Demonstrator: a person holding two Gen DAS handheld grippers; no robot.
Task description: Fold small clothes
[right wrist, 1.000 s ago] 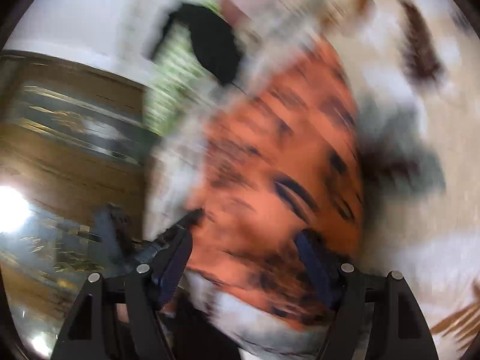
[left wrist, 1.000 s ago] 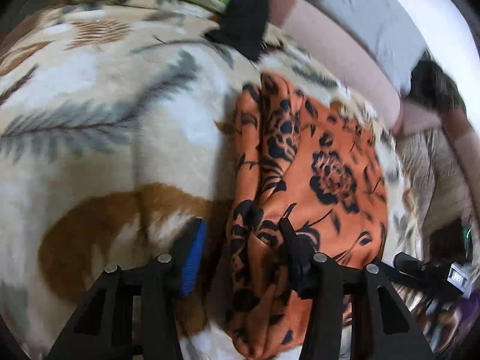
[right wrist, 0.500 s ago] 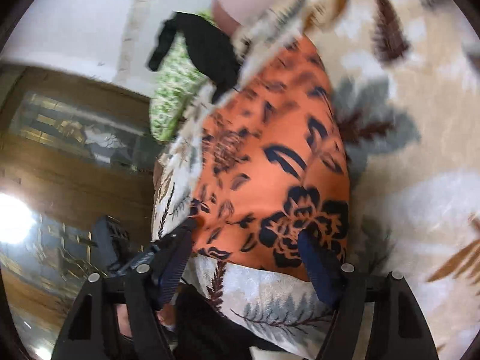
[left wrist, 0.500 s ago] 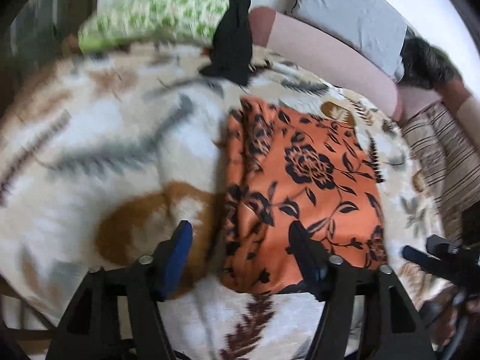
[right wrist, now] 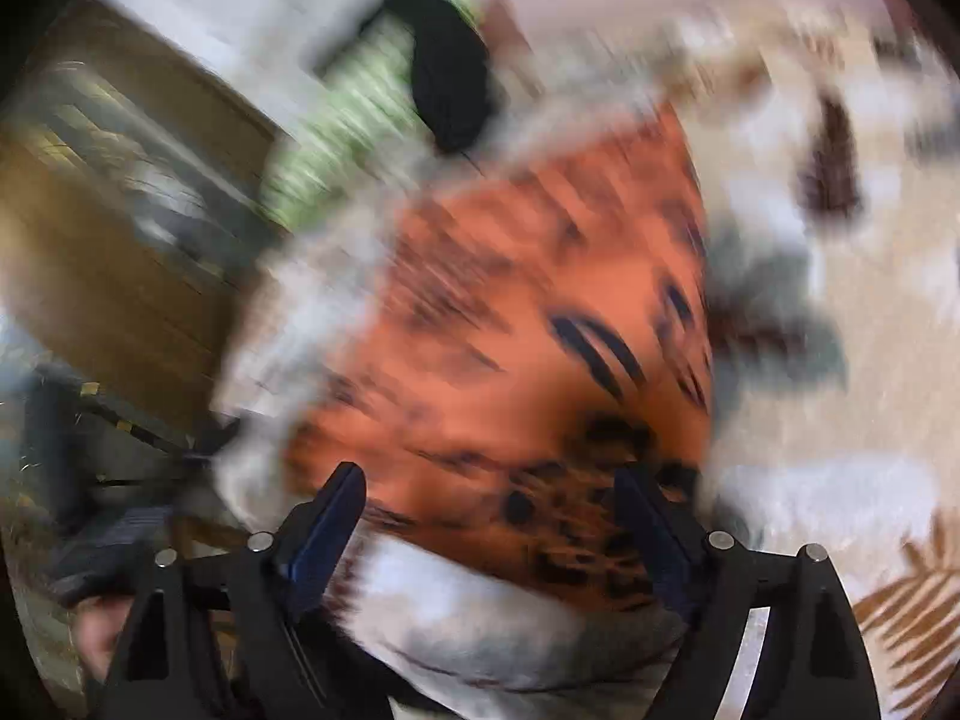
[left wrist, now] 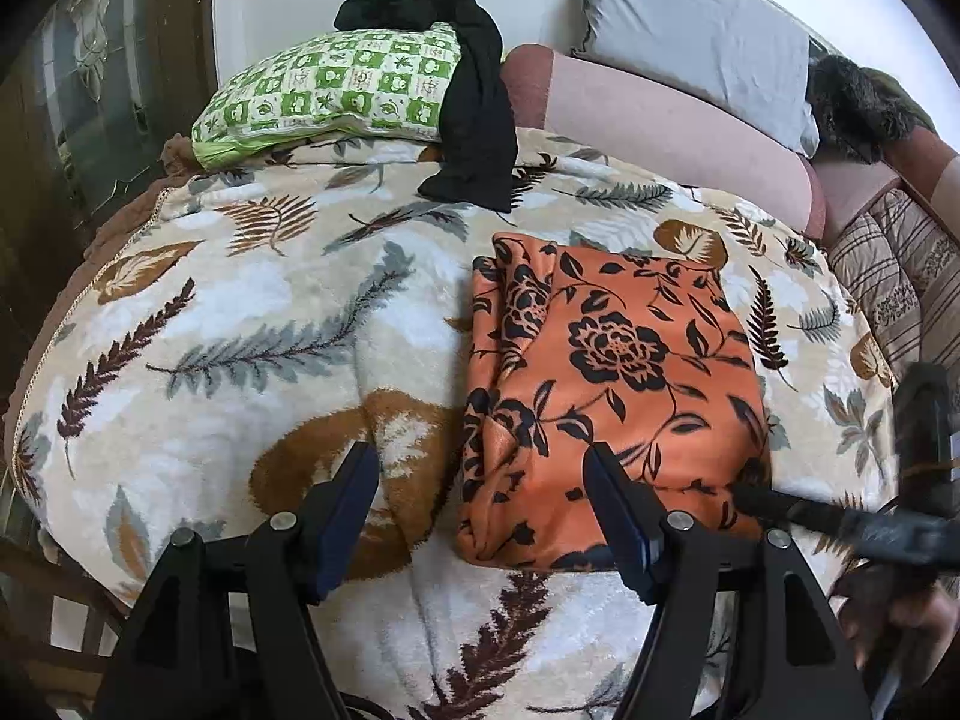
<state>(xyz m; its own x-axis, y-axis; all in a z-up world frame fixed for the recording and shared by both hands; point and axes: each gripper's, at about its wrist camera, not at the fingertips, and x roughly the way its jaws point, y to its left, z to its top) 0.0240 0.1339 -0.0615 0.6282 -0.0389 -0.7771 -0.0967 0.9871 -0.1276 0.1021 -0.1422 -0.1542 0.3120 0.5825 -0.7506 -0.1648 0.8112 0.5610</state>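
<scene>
A folded orange cloth with a black flower print point(left wrist: 606, 396) lies flat on the leaf-patterned blanket point(left wrist: 252, 324). My left gripper point(left wrist: 480, 516) is open and empty, hovering above the cloth's near left edge. My right gripper point(right wrist: 489, 531) is open and empty over the cloth point(right wrist: 510, 348), whose view is heavily blurred. The right gripper also shows at the right edge of the left wrist view point(left wrist: 852, 516), beside the cloth's near right corner.
A green checked pillow point(left wrist: 330, 90) with a black garment point(left wrist: 474, 114) draped over it lies at the far end. A pink bolster point(left wrist: 660, 126) and grey pillow point(left wrist: 696, 42) line the back. A dark wooden cabinet point(left wrist: 90, 90) stands at the left.
My left gripper has lifted up and back from the cloth, so the whole bed shows. The cloth now lies flat and folded. My right gripper is moving quickly, blurring its view.
</scene>
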